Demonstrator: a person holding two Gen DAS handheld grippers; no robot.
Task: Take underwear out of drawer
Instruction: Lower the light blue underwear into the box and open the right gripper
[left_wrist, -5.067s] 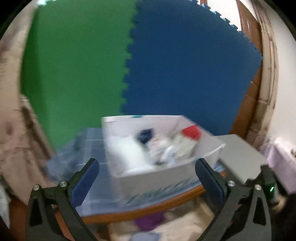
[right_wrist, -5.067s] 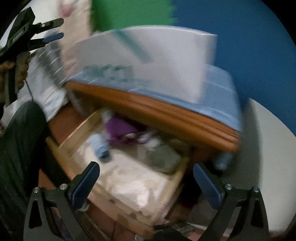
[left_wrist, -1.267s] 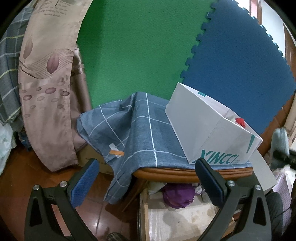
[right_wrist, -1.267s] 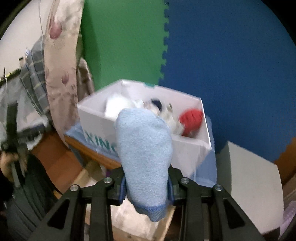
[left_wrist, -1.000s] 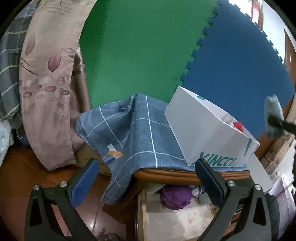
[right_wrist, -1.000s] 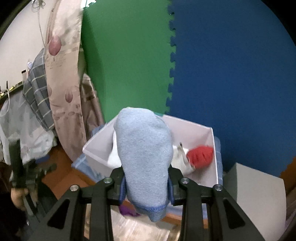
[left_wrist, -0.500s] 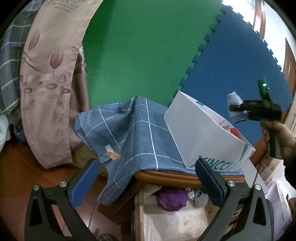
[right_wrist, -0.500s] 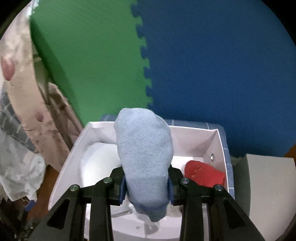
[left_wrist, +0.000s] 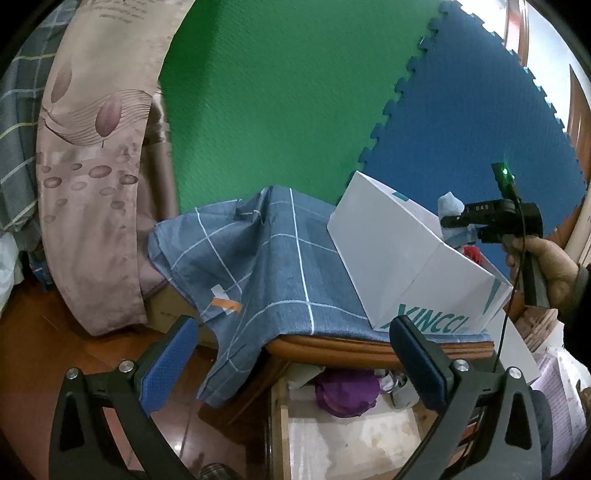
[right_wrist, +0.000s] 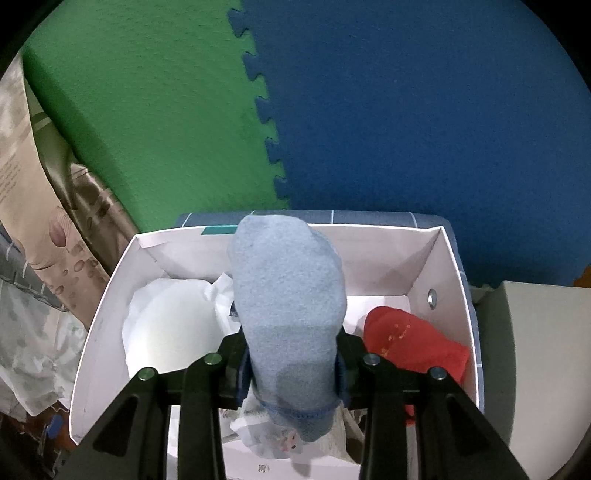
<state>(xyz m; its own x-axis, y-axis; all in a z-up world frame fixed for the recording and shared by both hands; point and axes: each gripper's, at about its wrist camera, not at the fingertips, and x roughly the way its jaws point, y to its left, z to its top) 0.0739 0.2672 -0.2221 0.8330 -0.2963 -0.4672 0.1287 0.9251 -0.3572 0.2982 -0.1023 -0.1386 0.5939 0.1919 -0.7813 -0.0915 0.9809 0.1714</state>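
— What sort of place is this?
— A home, likely a bedroom. A patterned curtain (left_wrist: 92, 155) hangs beside a wooden table (left_wrist: 369, 343) draped in a checked blue cloth (left_wrist: 266, 258).
— Anything else?
— 1 open drawer (left_wrist: 351, 432) under the tabletop holds clothing, a white cardboard box (right_wrist: 110, 295) on top holds small garments, and 2 foam mats, green (left_wrist: 277, 92) and blue (left_wrist: 461, 110), cover the wall.
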